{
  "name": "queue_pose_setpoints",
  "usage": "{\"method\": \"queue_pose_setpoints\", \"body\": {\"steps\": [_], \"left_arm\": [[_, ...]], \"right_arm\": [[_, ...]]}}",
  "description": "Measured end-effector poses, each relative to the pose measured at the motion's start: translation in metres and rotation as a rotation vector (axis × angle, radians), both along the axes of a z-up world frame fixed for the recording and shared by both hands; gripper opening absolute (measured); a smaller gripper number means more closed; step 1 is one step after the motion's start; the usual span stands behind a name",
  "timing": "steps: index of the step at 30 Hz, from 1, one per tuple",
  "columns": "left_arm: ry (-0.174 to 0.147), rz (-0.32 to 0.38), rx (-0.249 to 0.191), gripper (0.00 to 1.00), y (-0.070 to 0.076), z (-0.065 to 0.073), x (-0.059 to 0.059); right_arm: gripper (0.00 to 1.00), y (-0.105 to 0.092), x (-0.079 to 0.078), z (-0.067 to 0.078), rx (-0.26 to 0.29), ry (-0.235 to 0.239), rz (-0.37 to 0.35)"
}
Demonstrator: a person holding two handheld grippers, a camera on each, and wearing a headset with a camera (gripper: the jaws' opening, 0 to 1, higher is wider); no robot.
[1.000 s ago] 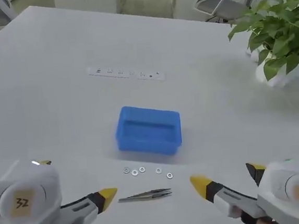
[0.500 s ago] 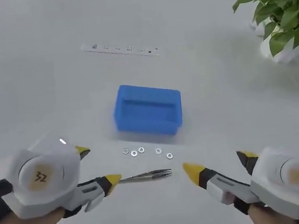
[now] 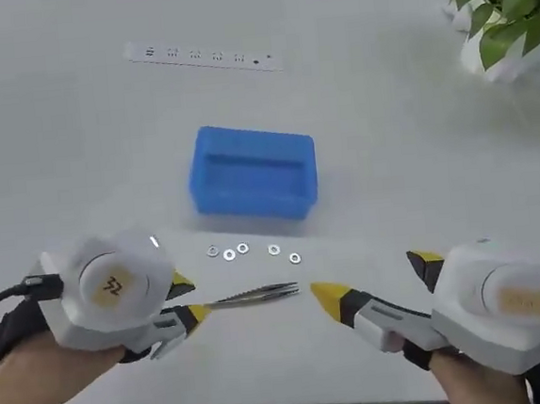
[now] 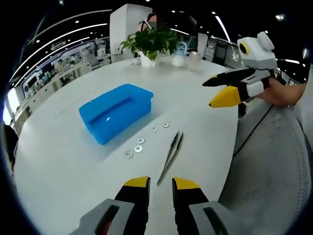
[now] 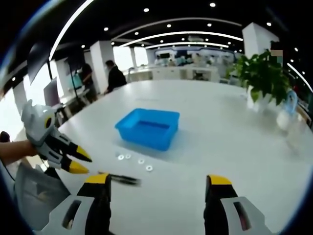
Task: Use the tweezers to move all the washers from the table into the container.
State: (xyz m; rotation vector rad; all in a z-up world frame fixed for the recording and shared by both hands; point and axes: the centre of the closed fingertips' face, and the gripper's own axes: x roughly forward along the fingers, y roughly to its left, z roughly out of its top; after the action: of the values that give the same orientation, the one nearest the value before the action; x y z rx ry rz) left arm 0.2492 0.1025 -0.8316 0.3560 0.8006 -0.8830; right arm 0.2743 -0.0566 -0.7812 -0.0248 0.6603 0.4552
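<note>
Tools hovered low, washers untouched.
Left tool (image 4: 161,182) was narrowly spread, tips at one end of the tweezers (image 4: 170,154) lying on the surface (image 3: 389,154); right tool (image 5: 159,180) gaped wide. Five washers (image 3: 243,250) lay between tweezers and container (image 3: 253,170).

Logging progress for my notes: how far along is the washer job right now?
Nothing looks done: five washers lie on the table before the blue container, which looks empty. The left gripper, jaws slightly apart, sits at the tweezers' near end; the right gripper hangs open. Left: every washer.
</note>
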Motion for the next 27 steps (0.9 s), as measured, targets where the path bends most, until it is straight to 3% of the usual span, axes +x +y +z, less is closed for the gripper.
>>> {"method": "queue_pose_setpoints", "body": {"steps": [3, 7, 12, 13, 14, 19, 20, 23, 27], "left_arm": [[-0.014, -0.034, 0.035, 0.14, 0.0, -0.008, 0.003], [0.021, -0.059, 0.051, 0.11, -0.002, -0.022, 0.003], [0.026, -0.089, 0.073, 0.06, -0.002, -0.033, 0.002], [0.001, -0.097, 0.05, 0.05, -0.006, -0.03, 0.005], [0.022, -0.093, 0.063, 0.03, -0.004, -0.032, 0.003], [0.017, -0.114, 0.061, 0.0, -0.007, -0.033, 0.003], [0.005, -0.13, 0.068, 0.0, -0.008, -0.033, 0.002], [0.013, -0.146, 0.07, 0.0, -0.009, -0.03, -0.002], [-0.017, -0.144, 0.063, 0.0, -0.008, -0.016, -0.003]], "right_arm": [[0.77, 0.001, -0.002, -0.001, -0.005, 0.006, 0.006], [0.77, 0.001, -0.004, -0.002, -0.005, 0.011, 0.006], [0.77, 0.0, -0.006, -0.001, -0.015, 0.014, 0.009], [0.77, 0.0, -0.006, -0.001, -0.016, 0.013, 0.011], [0.77, 0.001, -0.006, -0.001, -0.017, 0.014, 0.013], [0.76, 0.007, -0.008, -0.002, -0.01, 0.029, 0.038], [0.76, 0.011, -0.01, -0.004, -0.008, 0.047, 0.056], [0.73, 0.02, -0.014, -0.006, -0.011, 0.059, 0.099], [0.66, 0.04, -0.021, -0.007, -0.011, 0.065, 0.194]]}}
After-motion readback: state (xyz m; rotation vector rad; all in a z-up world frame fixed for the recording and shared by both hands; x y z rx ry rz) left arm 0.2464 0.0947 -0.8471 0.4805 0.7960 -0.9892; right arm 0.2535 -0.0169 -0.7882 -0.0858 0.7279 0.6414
